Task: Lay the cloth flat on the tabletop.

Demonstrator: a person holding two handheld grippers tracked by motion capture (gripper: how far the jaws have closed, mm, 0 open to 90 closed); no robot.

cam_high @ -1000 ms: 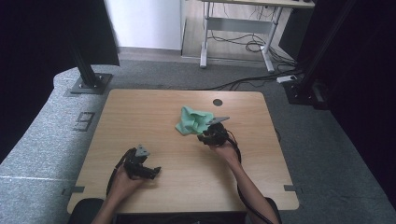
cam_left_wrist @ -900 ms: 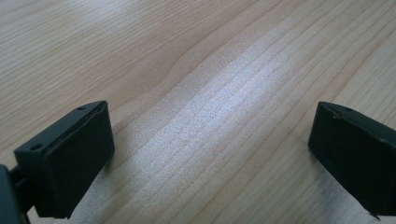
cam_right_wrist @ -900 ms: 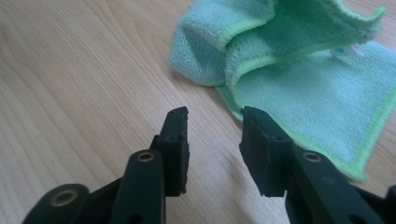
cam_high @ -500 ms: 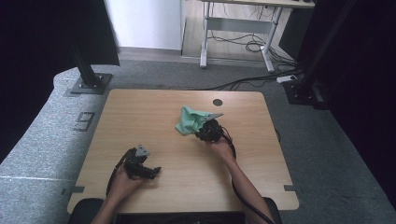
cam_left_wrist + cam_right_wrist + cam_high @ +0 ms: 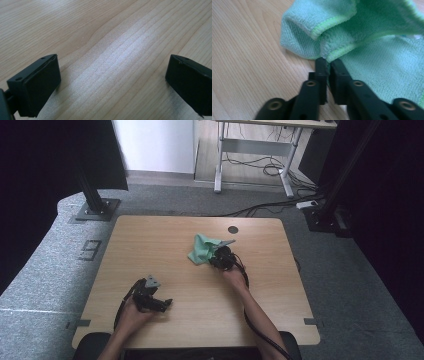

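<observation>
On the wooden table (image 5: 165, 245), toward its far right part, lies the crumpled green cloth (image 5: 202, 249), and my right gripper (image 5: 220, 257) meets it from the 4 o'clock side. Seen along my right gripper (image 5: 328, 63), my 2 jaws stand nearly together, with only a thin slit between them, and their tips sit right at a folded hem of the cloth (image 5: 367, 50) at 12 o'clock. I cannot tell whether any fabric is actually pinched between the tips or merely touches them. The rest of the cloth spreads from 12 to 3 o'clock of my jaws, partly lying flat beside the right jaw, with bare wood at 9 o'clock.

My left gripper (image 5: 150, 296) rests near the table's front left, well apart from the cloth. Its jaws (image 5: 112, 82) are spread wide, with nothing but wood grain between them.
</observation>
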